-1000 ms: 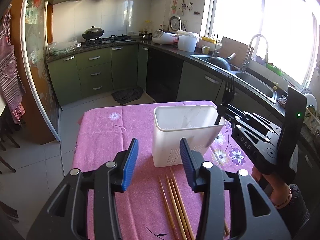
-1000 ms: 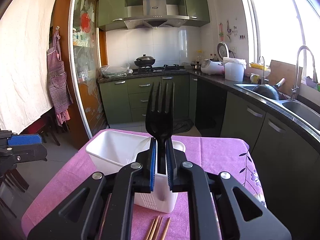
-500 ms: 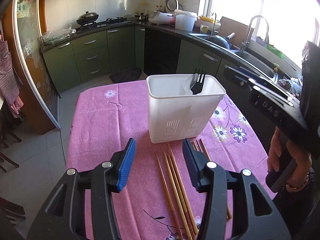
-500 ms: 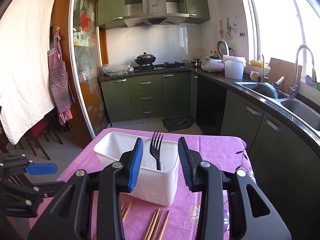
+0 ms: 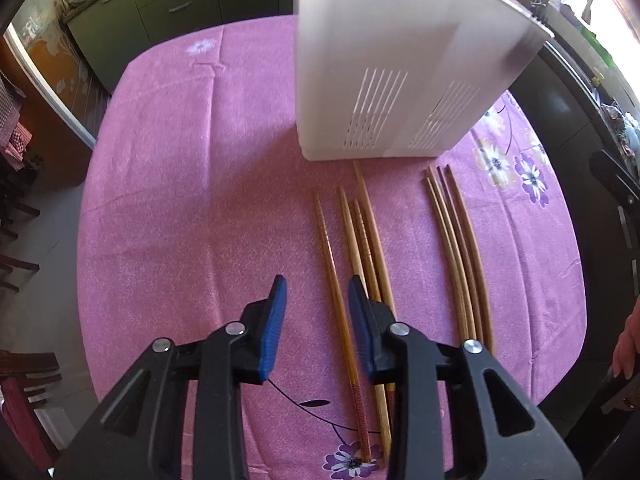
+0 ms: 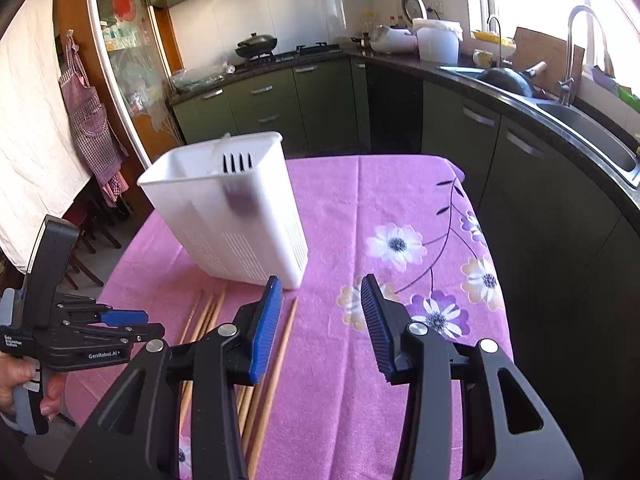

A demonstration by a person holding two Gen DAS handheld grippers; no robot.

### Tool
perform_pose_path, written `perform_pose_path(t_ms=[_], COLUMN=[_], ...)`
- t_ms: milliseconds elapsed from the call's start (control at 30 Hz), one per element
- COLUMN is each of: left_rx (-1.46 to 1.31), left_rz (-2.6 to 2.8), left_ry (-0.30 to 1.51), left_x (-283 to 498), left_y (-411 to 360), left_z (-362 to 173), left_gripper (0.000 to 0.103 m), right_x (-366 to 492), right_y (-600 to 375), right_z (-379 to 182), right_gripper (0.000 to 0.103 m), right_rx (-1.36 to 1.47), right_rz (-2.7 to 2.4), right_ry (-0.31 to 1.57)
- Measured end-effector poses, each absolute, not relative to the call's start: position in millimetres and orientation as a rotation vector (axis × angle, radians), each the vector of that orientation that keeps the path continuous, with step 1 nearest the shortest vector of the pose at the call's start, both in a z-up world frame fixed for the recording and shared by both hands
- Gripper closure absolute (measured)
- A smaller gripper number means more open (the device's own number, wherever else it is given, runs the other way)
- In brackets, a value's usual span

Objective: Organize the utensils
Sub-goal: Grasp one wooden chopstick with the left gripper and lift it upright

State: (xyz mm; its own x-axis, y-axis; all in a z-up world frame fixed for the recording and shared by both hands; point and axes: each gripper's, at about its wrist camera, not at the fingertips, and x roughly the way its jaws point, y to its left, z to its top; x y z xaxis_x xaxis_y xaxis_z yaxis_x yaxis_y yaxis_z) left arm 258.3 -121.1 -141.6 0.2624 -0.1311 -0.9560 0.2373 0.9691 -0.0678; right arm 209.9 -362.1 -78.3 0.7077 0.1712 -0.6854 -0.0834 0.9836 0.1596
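Note:
A white slotted utensil holder [image 5: 404, 64] stands on the pink flowered tablecloth [image 5: 180, 200]. In the right wrist view the holder [image 6: 224, 216] has a black fork [image 6: 238, 178] standing inside it. Several wooden chopsticks [image 5: 360, 248] lie in front of the holder, with a second bundle [image 5: 456, 240] to their right. My left gripper [image 5: 316, 292] is open, low over the cloth, with the leftmost chopstick [image 5: 332, 268] between its fingers. My right gripper [image 6: 320, 300] is open and empty above the cloth, right of the chopsticks [image 6: 280, 352]. The left gripper also shows in the right wrist view [image 6: 128, 322].
Green kitchen cabinets [image 6: 260, 100], a stove with a wok [image 6: 256, 44] and a sink counter [image 6: 560, 108] run behind and to the right of the table. Chairs [image 6: 92, 236] stand at the table's left. The table edge [image 6: 504, 320] is close on the right.
The right gripper let the fork go into the holder, opened and drew back. The left gripper dropped low and forward over the chopsticks, straddling the leftmost one.

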Motion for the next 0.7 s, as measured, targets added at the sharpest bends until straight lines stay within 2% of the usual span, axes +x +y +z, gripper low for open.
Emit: perform_pose_path(t_ms=[233,333,700], left_rx=[0.112,0.118,0.167], left_rz=[-0.222,-0.205,-0.160], left_ry=[1.370,1.409,1.428], left_x=[264,265,258], left_y=[-137,-142,-159], left_z=[-163,-170,-180], left_gripper=[0.080,0.092,0.095], right_x=[212,214,212], right_y=[-373,-373,-371], right_z=[-102,-103,-105], right_gripper=[0.061,0.061,0.061], right_rx=[0.139,0.147,0.142], right_rz=[0.154,0.164,0.182], right_ry=[0.828,0.836,0.849])
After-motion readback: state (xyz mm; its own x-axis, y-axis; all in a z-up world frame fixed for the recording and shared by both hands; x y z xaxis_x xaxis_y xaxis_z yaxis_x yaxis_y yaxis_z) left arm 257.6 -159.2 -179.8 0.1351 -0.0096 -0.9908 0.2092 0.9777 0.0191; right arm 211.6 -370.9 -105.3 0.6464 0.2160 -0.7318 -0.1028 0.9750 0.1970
